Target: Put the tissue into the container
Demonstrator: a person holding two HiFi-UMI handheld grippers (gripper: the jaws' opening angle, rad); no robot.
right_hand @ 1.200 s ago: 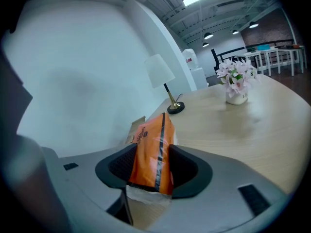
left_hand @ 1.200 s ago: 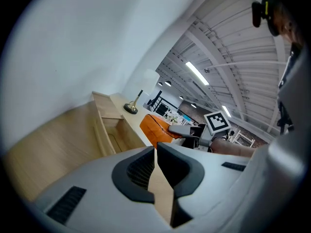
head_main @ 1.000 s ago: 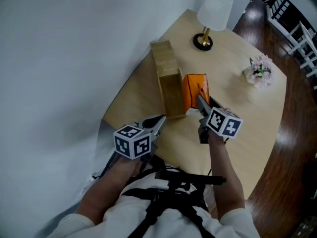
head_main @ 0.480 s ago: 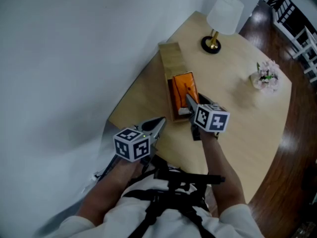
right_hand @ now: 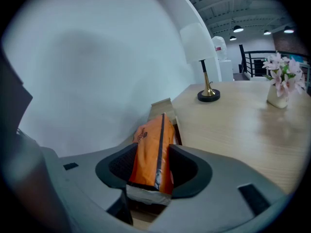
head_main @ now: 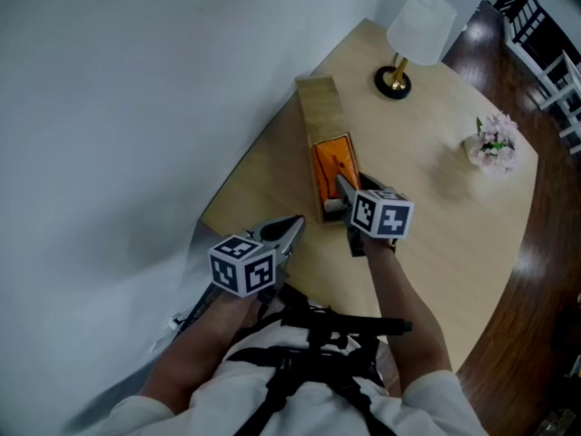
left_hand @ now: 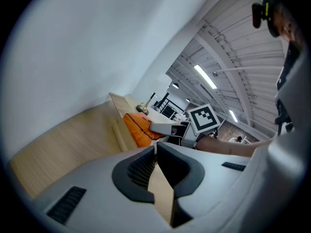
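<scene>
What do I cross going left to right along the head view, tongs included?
Left tongs → wooden container → lamp → flower vase. The orange tissue pack in the right tongs overlaps the container, so unplaced.

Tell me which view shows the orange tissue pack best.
The right gripper view: the tissue pack fills the middle, clamped between the right tongs. The head view shows it small, at the wooden box, its near end under the tongs. The left gripper view shows only an orange end far off.
</scene>
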